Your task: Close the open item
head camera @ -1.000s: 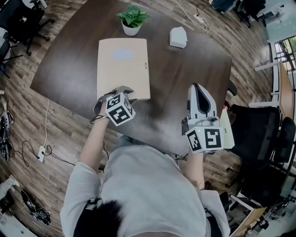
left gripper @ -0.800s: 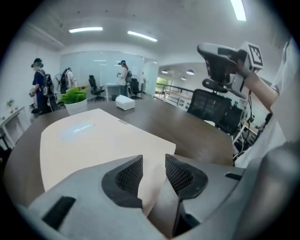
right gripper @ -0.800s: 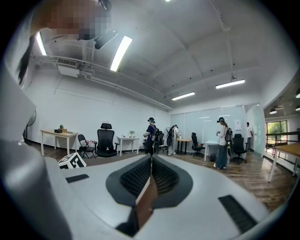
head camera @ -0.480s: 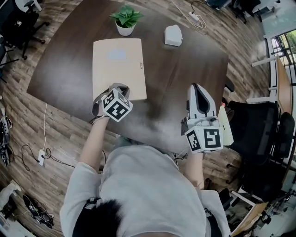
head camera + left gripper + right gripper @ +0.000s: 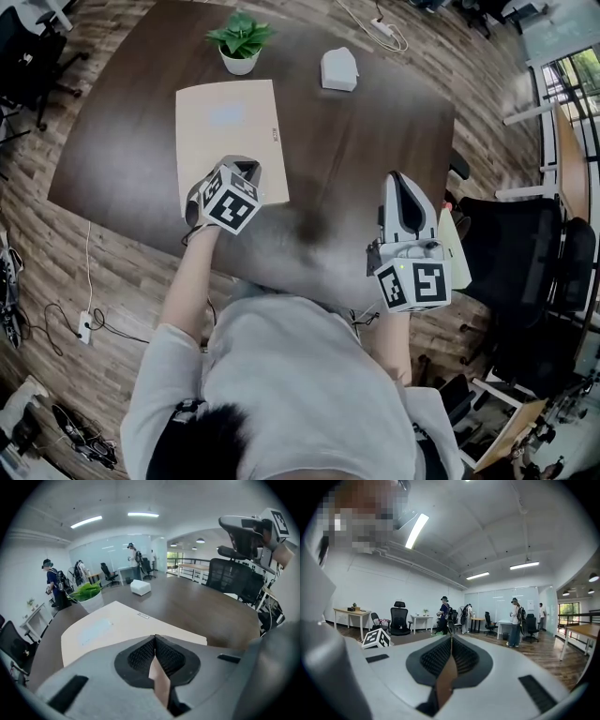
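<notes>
Beige folder [image 5: 225, 131] lies flat on the table [image 5: 375, 141], far left, and looks shut, so we judge the close done. Our left gripper [image 5: 247, 169] sits over its near edge, jaws just closed on nothing. Right gripper [image 5: 400, 180] is parked near right, jaws together, empty, likely not needed.

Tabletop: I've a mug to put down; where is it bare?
Bare: the table between beige folder, white box and right gripper; also the strip left of the folder. Crowded: by the potted plant and under the left gripper.
</notes>
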A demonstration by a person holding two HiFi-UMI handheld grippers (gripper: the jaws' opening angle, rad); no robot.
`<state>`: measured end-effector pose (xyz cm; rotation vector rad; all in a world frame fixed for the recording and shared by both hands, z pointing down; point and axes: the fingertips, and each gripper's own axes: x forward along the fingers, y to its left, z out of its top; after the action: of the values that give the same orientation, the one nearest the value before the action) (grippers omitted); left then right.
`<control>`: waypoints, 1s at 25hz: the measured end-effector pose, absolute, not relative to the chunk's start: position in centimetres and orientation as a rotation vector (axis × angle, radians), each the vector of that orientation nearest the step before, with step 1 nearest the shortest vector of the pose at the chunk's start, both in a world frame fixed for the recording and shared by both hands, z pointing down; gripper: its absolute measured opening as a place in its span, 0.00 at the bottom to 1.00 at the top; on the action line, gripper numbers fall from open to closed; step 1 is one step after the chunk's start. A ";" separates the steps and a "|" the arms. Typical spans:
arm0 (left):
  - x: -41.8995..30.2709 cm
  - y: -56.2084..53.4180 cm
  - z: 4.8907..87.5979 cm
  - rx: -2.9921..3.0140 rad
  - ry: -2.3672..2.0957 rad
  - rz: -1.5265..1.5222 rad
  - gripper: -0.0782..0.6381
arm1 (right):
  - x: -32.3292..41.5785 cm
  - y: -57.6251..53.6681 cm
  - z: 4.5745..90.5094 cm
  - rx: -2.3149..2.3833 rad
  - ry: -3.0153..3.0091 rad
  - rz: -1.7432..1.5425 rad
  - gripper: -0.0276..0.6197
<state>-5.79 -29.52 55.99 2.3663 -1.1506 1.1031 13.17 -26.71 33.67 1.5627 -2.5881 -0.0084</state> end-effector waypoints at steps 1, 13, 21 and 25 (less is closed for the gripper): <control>-5.7 -29.9 56.2 2.359 -1.151 1.112 0.12 | 13.4 -26.7 33.7 1.571 -2.582 -0.009 0.06; -5.3 -30.5 58.2 2.249 -1.140 1.094 0.12 | 15.3 -27.0 33.8 1.626 -2.554 0.005 0.06; -6.0 -30.2 54.8 2.346 -1.260 0.895 0.12 | 12.5 -27.2 33.8 1.533 -2.624 0.021 0.06; -7.3 -29.5 52.3 2.353 -1.361 0.748 0.12 | 11.0 -27.1 34.0 1.471 -2.663 0.029 0.06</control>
<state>-7.34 -29.55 52.29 2.3530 -1.3605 0.7484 11.04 -27.10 34.05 1.4710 -2.6631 0.0288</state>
